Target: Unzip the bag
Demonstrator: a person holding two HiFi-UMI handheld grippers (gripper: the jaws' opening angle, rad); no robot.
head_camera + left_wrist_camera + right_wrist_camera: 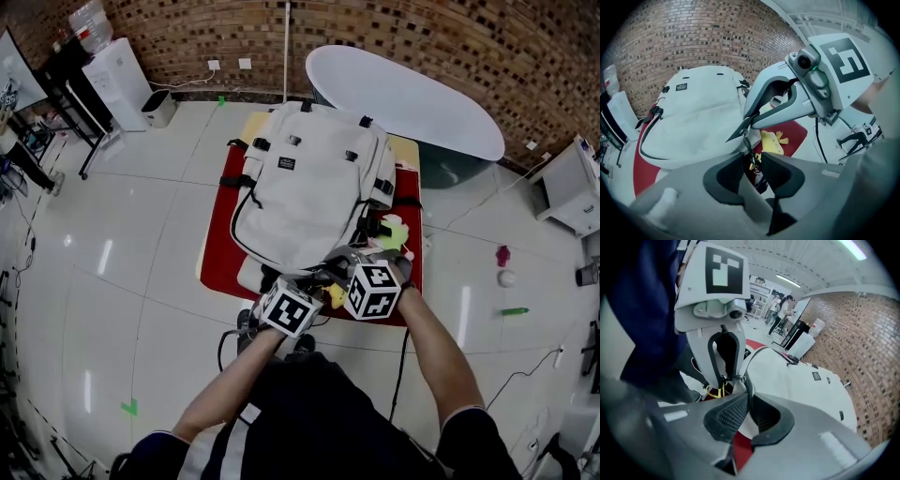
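**Head view.** Bag lay flat on a red mat over the bench. Left gripper and right gripper met tip to tip at its near end. The dark zip line along the bag's side looked closed. Judged: hold taken, nearly the whole zip left to run.

**Left gripper view.** Left gripper's jaws were drawn close, pinching the thin pull that hung between its pads. Right gripper stood above and to the right, its tips closed to a point at the pull's upper end, just beyond. Bag body was beyond-left, and a yellow toy just beyond-right.

**Right gripper view.** Right gripper's jaws were narrowed on the bag's dark zip edge, which ran up out of them. Left gripper was just beyond, tips together. Bag spread beyond-right.
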